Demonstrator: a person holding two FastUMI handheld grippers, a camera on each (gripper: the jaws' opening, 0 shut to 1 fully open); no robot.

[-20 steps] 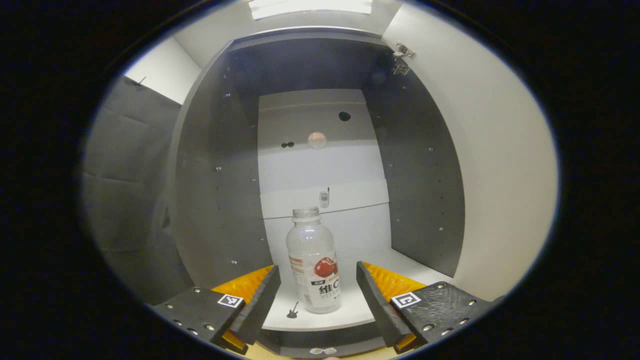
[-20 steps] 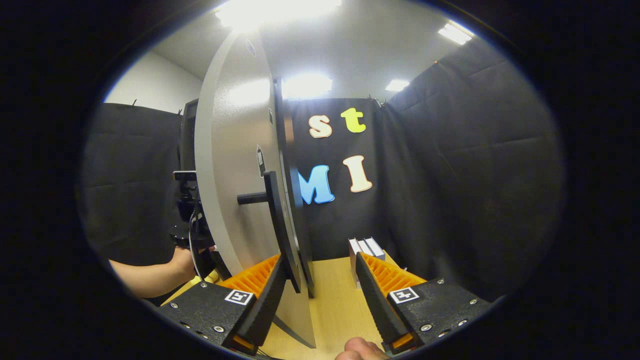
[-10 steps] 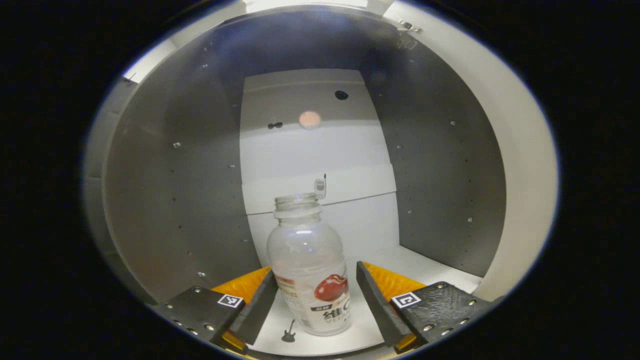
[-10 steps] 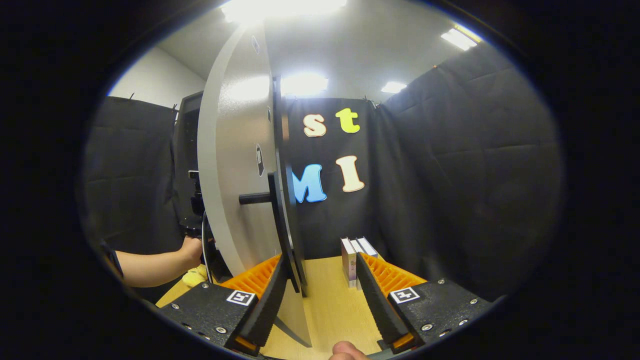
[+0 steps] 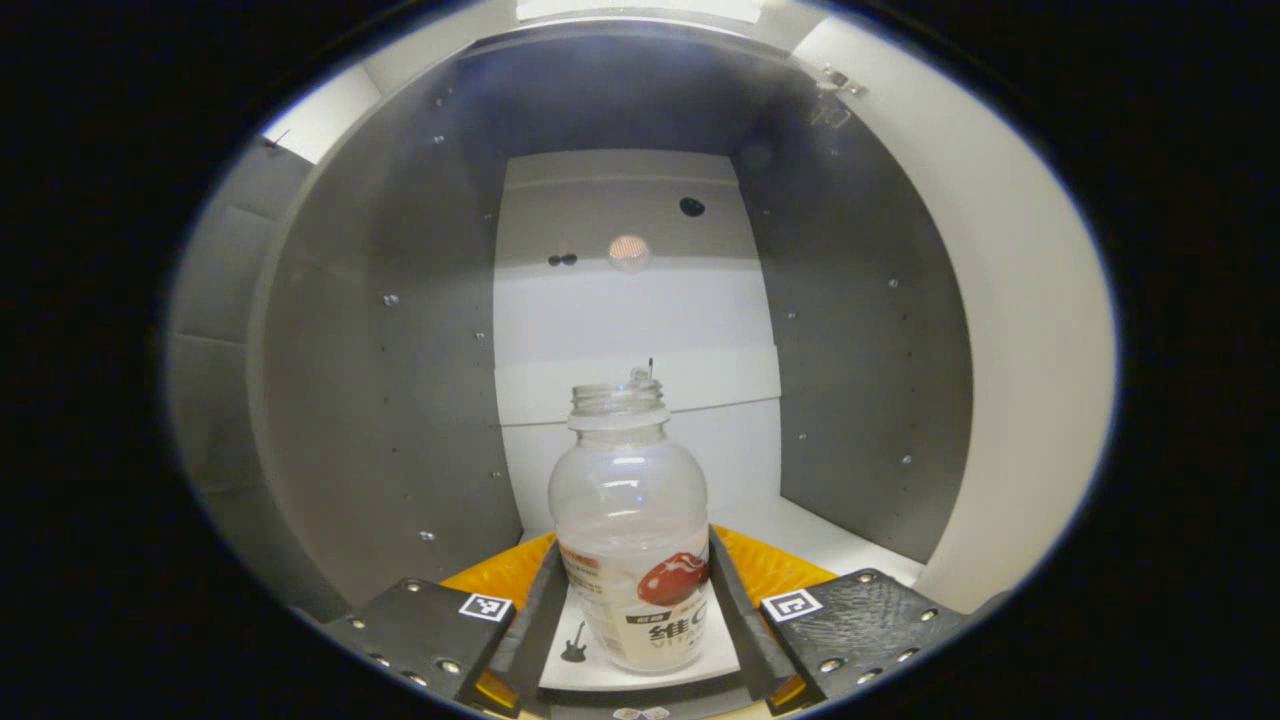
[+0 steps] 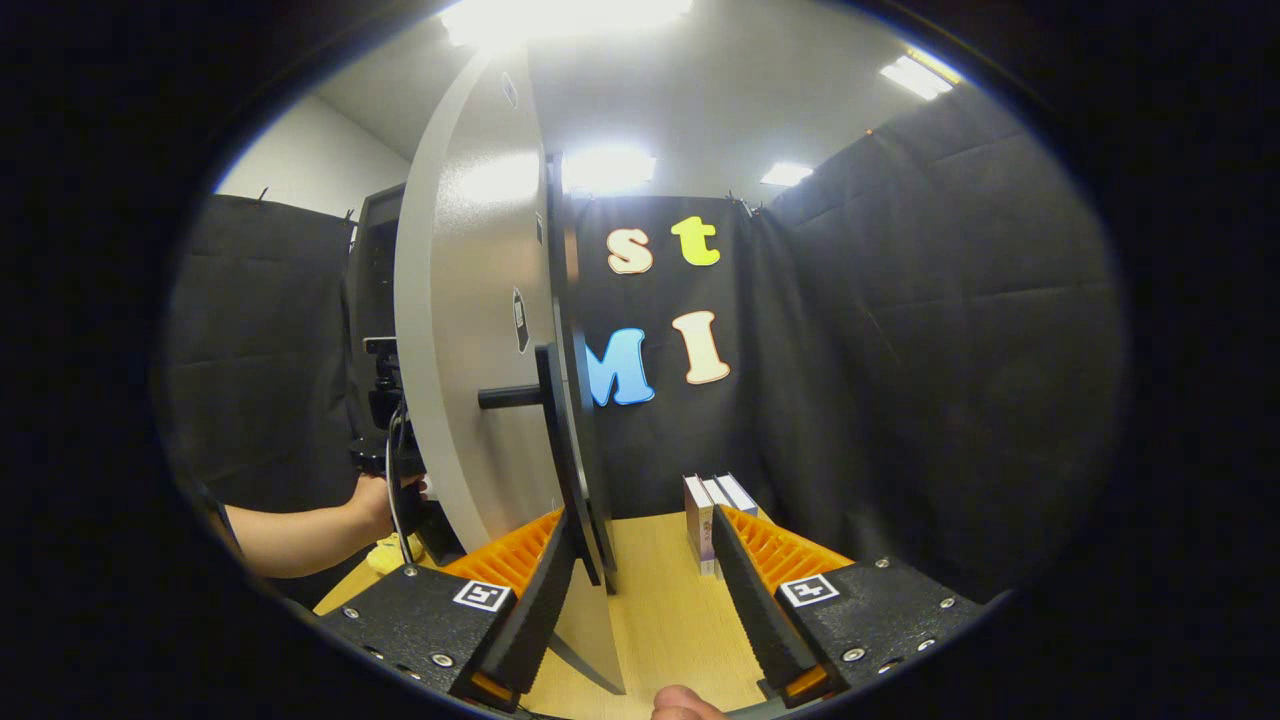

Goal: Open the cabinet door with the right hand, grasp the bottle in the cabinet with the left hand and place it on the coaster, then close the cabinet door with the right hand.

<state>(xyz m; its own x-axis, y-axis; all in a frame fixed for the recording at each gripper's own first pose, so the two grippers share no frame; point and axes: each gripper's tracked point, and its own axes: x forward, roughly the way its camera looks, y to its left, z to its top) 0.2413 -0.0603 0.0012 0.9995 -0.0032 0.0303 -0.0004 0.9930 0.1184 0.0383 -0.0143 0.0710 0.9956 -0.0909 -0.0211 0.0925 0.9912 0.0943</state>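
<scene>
A clear, uncapped bottle with a red-fruit label stands upright on the white floor of the open dark-walled cabinet. My left gripper is shut on its lower body, one finger pressed against each side. In the right gripper view the cabinet door stands open, edge-on, and its black bar handle sits just inside my left finger. My right gripper is open around the handle. Farther left, a person's hand holds the other gripper at the cabinet.
The door's pale inner face runs along the right of the left gripper view. A few small boxes stand on the wooden table by the right finger. Something yellow lies on the table under the hand.
My left gripper moved in around the bottle and its fingers shut on it. The right gripper and the door have barely moved.
</scene>
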